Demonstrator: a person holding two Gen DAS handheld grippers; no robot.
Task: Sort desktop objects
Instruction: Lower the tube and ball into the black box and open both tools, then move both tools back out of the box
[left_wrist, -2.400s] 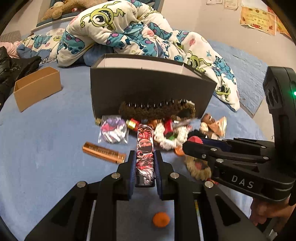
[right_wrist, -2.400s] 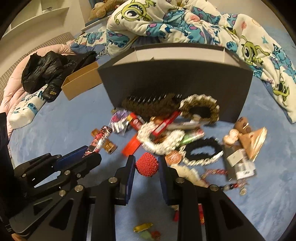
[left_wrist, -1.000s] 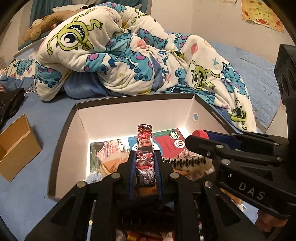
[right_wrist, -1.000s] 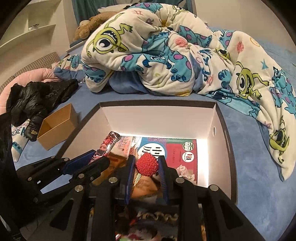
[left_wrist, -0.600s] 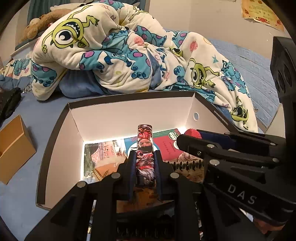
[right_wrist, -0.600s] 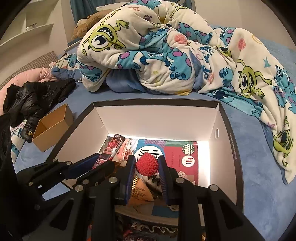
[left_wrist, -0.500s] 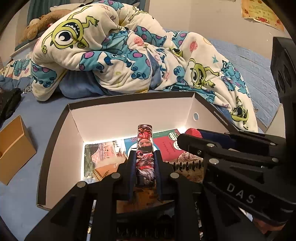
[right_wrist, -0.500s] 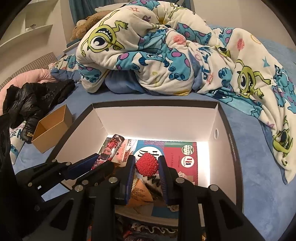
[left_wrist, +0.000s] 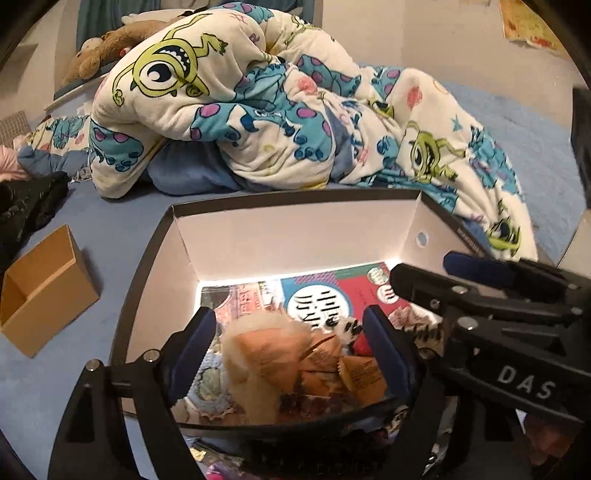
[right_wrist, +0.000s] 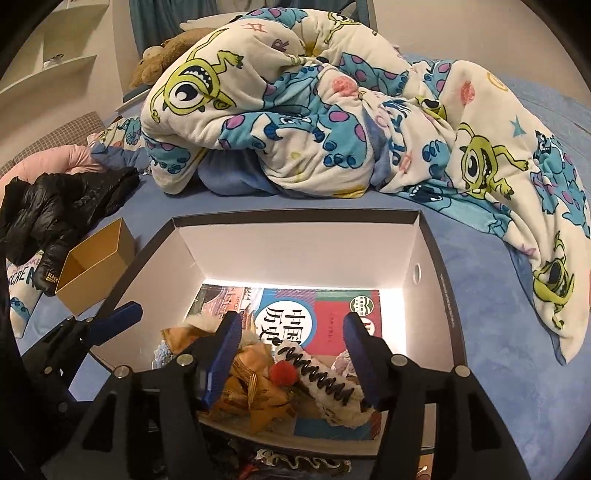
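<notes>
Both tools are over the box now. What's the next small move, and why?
Probably lift both tools clear of the box. The left tool and right tool are opening with nothing between their pads; the red ball already lies inside.

matt cardboard box (right_wrist: 439, 258) with glossy printed paper, fleecy cloth blanket (right_wrist: 314, 110), plain brown cardboard carton (right_wrist: 99, 258)

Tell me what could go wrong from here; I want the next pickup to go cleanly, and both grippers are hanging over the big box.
1. The left gripper and right gripper, both opening with nothing between their pads, sit close together above the box; pulling back could make them collide.
2. The red ball lies on a loose heap by the spiral hair tie; it may roll.
3. Dipping lower could snag the fluffy toy.
</notes>
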